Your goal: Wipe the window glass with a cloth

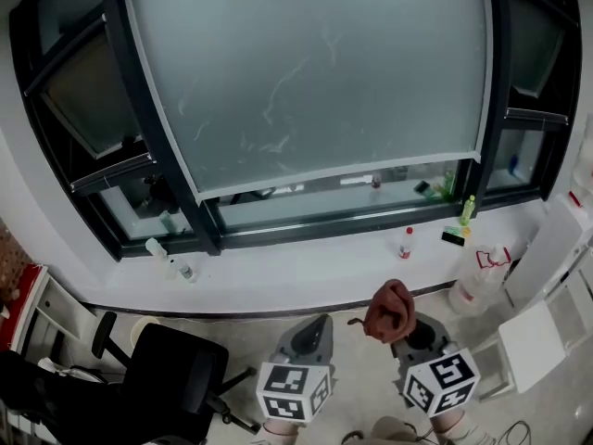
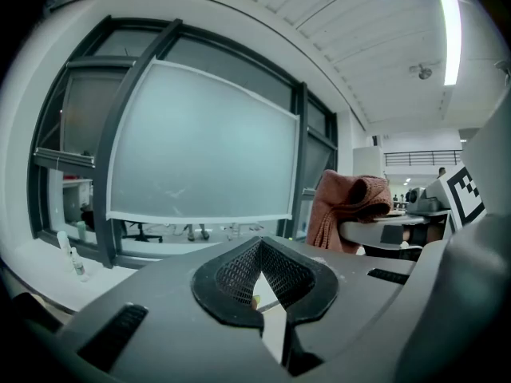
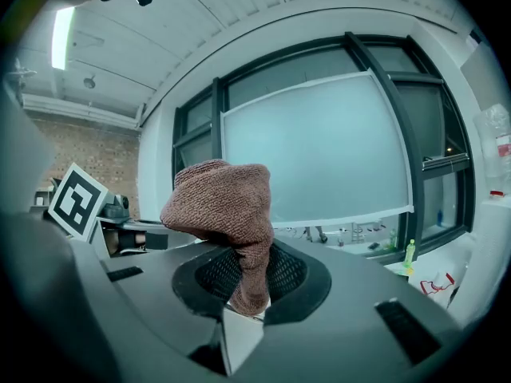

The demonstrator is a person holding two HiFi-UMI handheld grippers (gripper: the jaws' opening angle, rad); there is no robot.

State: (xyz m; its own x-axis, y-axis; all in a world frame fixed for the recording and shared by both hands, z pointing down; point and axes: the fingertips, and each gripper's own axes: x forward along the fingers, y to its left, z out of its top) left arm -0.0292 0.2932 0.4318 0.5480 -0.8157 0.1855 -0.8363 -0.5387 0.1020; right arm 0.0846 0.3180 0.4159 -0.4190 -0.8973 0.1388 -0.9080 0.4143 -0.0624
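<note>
The scene is lit evenly by cool daylight diffused through the frosted glass [image 1: 306, 72], on which faint pale streaks are shown up. Shadows are kept soft. A strip light [image 2: 449, 30] is blown out to white in both gripper views. Strong fisheye bending and black vignetted corners are seen there; the near foreground is rendered soft, while the cloth [image 3: 227, 214] is resolved sharply.

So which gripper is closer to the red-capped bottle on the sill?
Right. The right gripper, holding the cloth, sits straight in front of the bottle; the left gripper is farther off to its left.
</note>
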